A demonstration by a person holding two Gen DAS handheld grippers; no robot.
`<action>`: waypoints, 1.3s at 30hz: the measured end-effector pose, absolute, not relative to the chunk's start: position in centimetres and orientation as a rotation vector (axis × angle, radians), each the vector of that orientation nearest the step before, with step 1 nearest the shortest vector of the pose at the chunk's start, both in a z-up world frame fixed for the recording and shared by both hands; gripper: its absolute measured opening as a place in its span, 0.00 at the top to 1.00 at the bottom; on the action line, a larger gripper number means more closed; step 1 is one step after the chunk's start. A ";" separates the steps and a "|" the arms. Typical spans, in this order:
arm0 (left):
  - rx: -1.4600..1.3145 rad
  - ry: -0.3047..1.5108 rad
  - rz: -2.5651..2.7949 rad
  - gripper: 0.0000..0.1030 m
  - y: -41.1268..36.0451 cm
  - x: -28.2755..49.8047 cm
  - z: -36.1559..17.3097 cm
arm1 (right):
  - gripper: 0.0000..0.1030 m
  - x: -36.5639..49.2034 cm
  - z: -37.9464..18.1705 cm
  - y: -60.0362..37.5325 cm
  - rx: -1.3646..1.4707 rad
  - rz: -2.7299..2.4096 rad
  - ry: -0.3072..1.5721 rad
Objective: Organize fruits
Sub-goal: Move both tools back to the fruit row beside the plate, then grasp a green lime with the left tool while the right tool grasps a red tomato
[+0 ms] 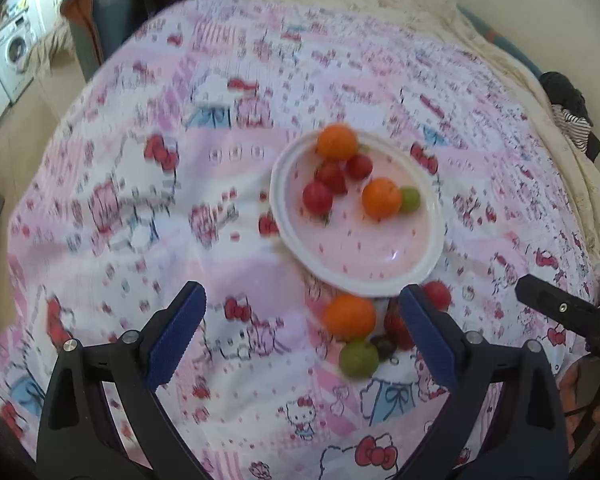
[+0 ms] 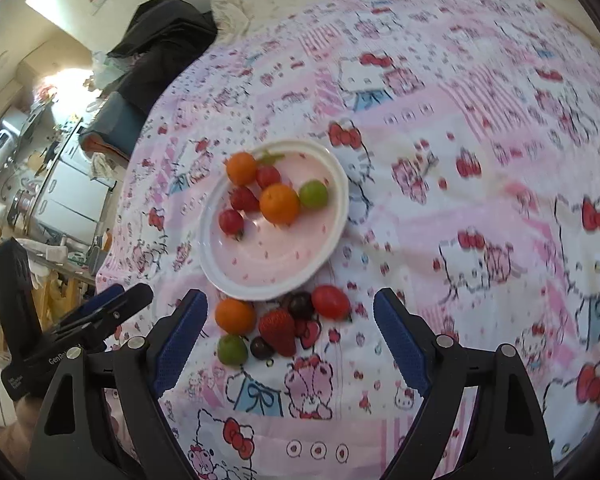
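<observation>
While the left wrist camera looks down on a bed under a pink cartoon-cat sheet (image 1: pixel 140 200), the left claw (image 1: pixel 302 336) stands with its jaws wide apart and nothing between the pads. A white plate (image 1: pixel 380 256) holds two oranges, three red fruits and a green one. Just before its near rim lie a loose orange (image 1: pixel 350 316), a green fruit (image 1: pixel 358 358) and a dark grape (image 1: pixel 384 346).

From the right wrist view, the right claw (image 2: pixel 290 340) is likewise spread wide and empty, over the loose pile: a strawberry (image 2: pixel 278 330), a red tomato (image 2: pixel 331 301), grapes beside them, all off the plate (image 2: pixel 260 280).
</observation>
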State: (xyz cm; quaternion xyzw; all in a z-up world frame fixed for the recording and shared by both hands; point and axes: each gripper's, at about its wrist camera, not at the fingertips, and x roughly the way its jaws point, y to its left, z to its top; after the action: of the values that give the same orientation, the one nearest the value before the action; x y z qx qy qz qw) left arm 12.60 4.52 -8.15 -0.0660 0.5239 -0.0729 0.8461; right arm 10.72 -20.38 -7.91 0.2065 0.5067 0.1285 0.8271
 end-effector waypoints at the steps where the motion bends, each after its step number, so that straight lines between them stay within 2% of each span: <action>1: -0.143 1.121 -0.157 0.07 4.4 12.6 -8.6 | 0.15 10.6 -8.2 -20.5 0.443 0.267 1.085; 4: -0.150 1.178 -0.167 0.15 3.8 12.5 -10.1 | 0.15 10.5 -8.9 -20.7 0.444 0.253 1.103; 6: -0.149 1.226 -0.199 0.25 3.0 12.2 -11.0 | 0.15 10.5 -9.2 -21.0 0.436 0.240 1.109; 11: -0.083 1.263 -0.255 0.28 0.8 11.0 -12.4 | 0.15 10.7 -10.3 -21.7 0.433 0.206 1.140; 13: -0.062 1.280 -0.280 0.32 0.0 10.7 -13.0 | 0.15 10.9 -10.8 -21.9 0.434 0.195 1.158; 15: -0.039 1.297 -0.308 0.45 -0.7 10.7 -13.5 | 0.15 11.0 -11.3 -22.1 0.449 0.195 1.175; 19: -0.015 1.317 -0.330 0.59 -1.2 10.7 -13.9 | 0.15 11.6 -12.4 -22.1 0.497 0.218 1.214; 21: -0.010 1.332 -0.338 0.70 -1.3 10.7 -14.1 | 0.16 12.0 -12.9 -21.9 0.507 0.233 1.233; 27: -0.007 1.323 -0.345 0.74 -1.1 10.6 -13.8 | 0.44 13.2 -14.2 -20.8 0.448 0.233 1.287; 29: -0.011 1.313 -0.348 0.75 -1.0 10.6 -13.4 | 0.49 13.5 -14.5 -20.3 0.399 0.237 1.299; 39: -0.093 1.220 -0.293 0.75 2.1 10.2 -9.8 | 0.51 14.1 -15.5 -17.2 0.117 0.240 1.291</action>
State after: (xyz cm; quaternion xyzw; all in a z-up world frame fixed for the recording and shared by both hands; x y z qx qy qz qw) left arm 10.22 2.11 -9.82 -0.0433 0.5707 -0.1371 0.8085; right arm 14.08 -17.20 -15.45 0.0543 0.5997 0.1117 0.7906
